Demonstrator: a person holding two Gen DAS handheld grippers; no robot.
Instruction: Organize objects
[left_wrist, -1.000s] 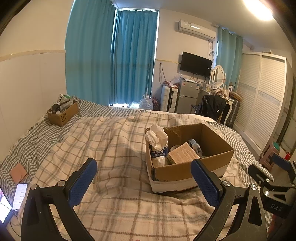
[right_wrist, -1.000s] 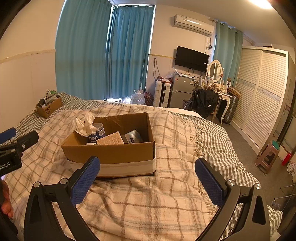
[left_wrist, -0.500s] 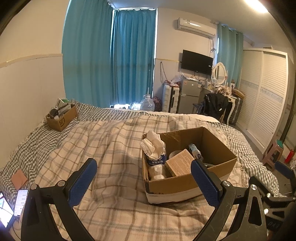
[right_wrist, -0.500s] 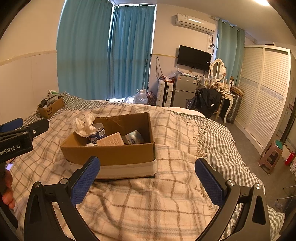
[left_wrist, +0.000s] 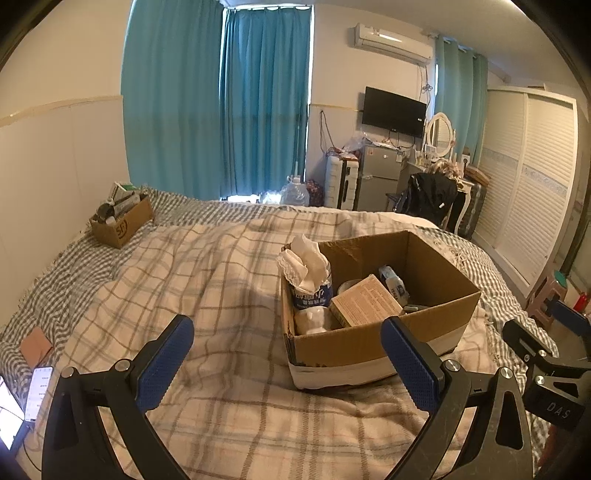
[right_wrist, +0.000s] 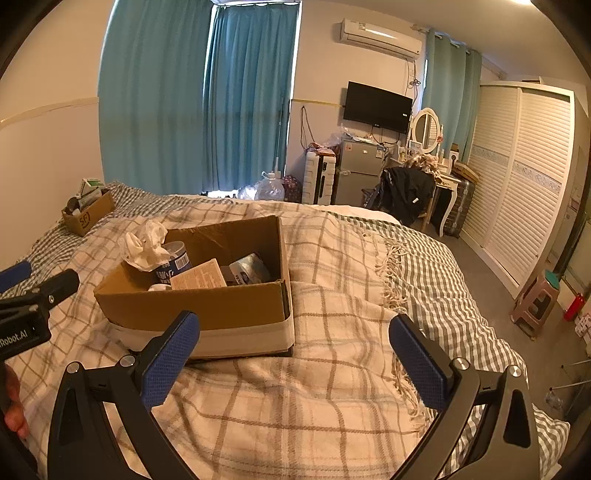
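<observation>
An open cardboard box (left_wrist: 424, 332) (right_wrist: 207, 306) sits on the plaid blanket on the bed. It holds a blue canister with white tissue (left_wrist: 308, 273) (right_wrist: 162, 254), a tan carton (left_wrist: 364, 301) (right_wrist: 199, 278), a white item (left_wrist: 312, 321) and a blue-white packet (left_wrist: 393, 286) (right_wrist: 249, 271). My left gripper (left_wrist: 286, 360) is open and empty, in front of the box's left corner. My right gripper (right_wrist: 293, 356) is open and empty, in front of the box's right corner. Each gripper shows at the edge of the other's view.
A small cardboard box of items (left_wrist: 120, 218) (right_wrist: 86, 208) sits at the far left of the bed. A phone (left_wrist: 38, 391) and a pink pad (left_wrist: 35, 345) lie at the near left edge. Beyond the bed are a fridge (right_wrist: 356, 171), chair, wardrobe (right_wrist: 517, 177) and stool (right_wrist: 535, 302).
Both grippers have shifted slightly, the views tilting a little; the box now sits a bit lower and nearer in the left view. Both grippers stay open and empty.
</observation>
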